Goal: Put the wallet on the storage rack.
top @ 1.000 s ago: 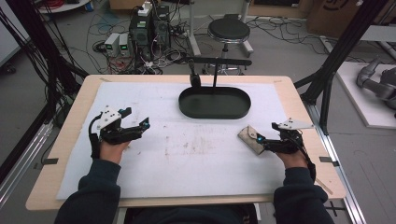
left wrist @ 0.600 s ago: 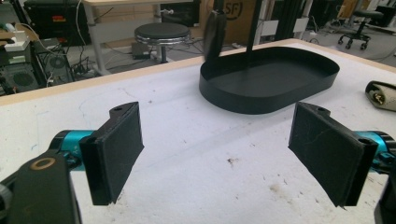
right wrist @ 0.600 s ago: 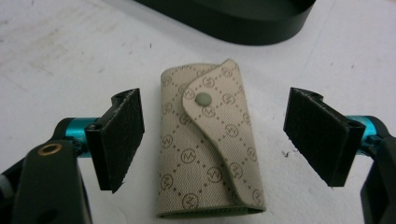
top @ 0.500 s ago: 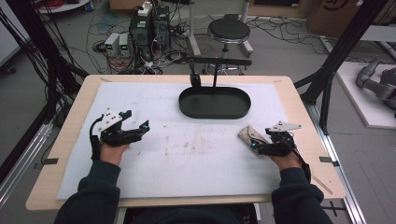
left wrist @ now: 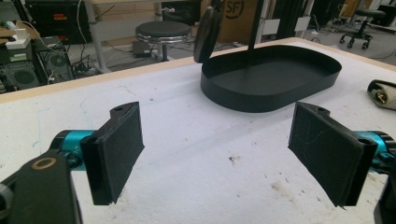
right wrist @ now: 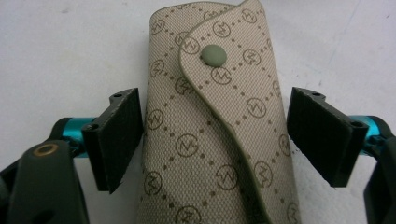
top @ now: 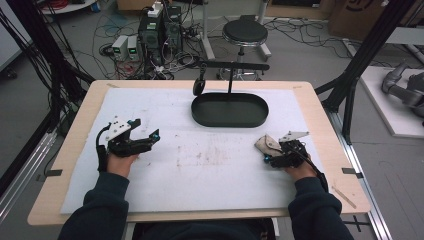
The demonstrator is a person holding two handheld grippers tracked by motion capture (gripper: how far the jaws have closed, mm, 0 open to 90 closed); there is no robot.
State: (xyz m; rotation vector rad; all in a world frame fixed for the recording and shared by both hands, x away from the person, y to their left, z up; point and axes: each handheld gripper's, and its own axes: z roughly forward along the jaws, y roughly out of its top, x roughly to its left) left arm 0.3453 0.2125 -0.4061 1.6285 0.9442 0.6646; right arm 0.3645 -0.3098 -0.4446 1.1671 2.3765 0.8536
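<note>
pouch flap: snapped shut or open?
Shut, as far as it shows. In the right gripper view the pouch has its flap folded flat over the body, snap on top.

A beige patterned pouch (right wrist: 215,135) with a snap flap fills the frame's centre, lying on the white tabletop (right wrist: 70,51). The right tool (right wrist: 215,140) straddles it, jaws spread, a small gap beside each pad.
</note>
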